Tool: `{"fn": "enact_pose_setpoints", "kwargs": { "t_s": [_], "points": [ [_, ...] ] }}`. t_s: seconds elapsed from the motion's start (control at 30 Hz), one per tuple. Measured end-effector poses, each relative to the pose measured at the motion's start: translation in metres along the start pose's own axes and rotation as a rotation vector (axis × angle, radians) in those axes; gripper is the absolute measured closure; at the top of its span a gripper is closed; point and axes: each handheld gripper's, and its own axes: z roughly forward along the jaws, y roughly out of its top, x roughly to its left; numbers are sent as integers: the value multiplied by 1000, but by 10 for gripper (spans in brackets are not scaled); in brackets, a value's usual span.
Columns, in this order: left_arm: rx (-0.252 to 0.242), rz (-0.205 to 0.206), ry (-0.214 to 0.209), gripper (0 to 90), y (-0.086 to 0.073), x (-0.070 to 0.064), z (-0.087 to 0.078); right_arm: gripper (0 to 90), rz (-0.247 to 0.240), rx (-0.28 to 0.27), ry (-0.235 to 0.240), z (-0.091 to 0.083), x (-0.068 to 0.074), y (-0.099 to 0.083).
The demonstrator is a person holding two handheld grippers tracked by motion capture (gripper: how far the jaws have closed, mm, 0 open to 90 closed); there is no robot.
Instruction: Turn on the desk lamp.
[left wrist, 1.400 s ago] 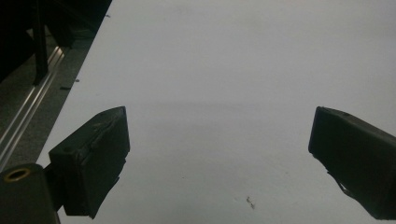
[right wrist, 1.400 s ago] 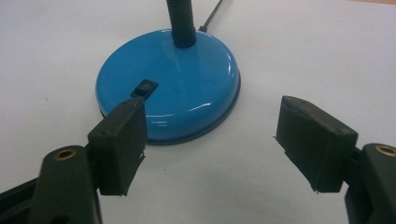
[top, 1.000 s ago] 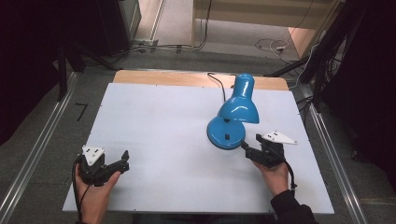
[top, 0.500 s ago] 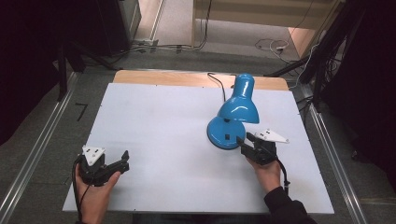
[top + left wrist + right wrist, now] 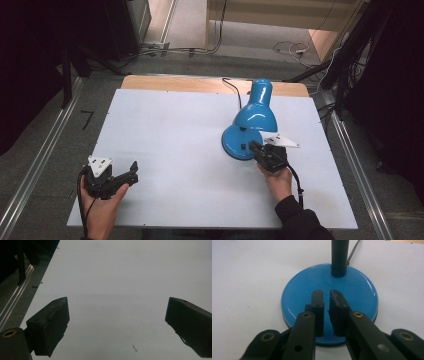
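left gripper: black, grey three-cornered plate | right gripper: black fingers, brass rivets, black cable | sleeve: dark

Overhead table view (two close gripper-mounted)

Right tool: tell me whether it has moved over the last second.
Yes. The right tool has moved left and forward toward the blue lamp; its jaws, nearly closed, now sit over the lamp's base, which has stayed put.
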Motion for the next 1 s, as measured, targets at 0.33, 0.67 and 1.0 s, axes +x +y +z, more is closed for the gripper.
{"fn": "enact_pose_setpoints", "kwargs": {
  "t_s": [0.33,0.67,1.0],
  "points": [
    [-4,-4,-3,59,0,1,0,873,-3,2,1,10,3,2],
    [-5,-5,-3,58,0,1,0,873,-1,12,7,17,7,3],
    [-6,-5,-3,58,0,1,0,873,0,20,13,22,8,2]
  ]
}}
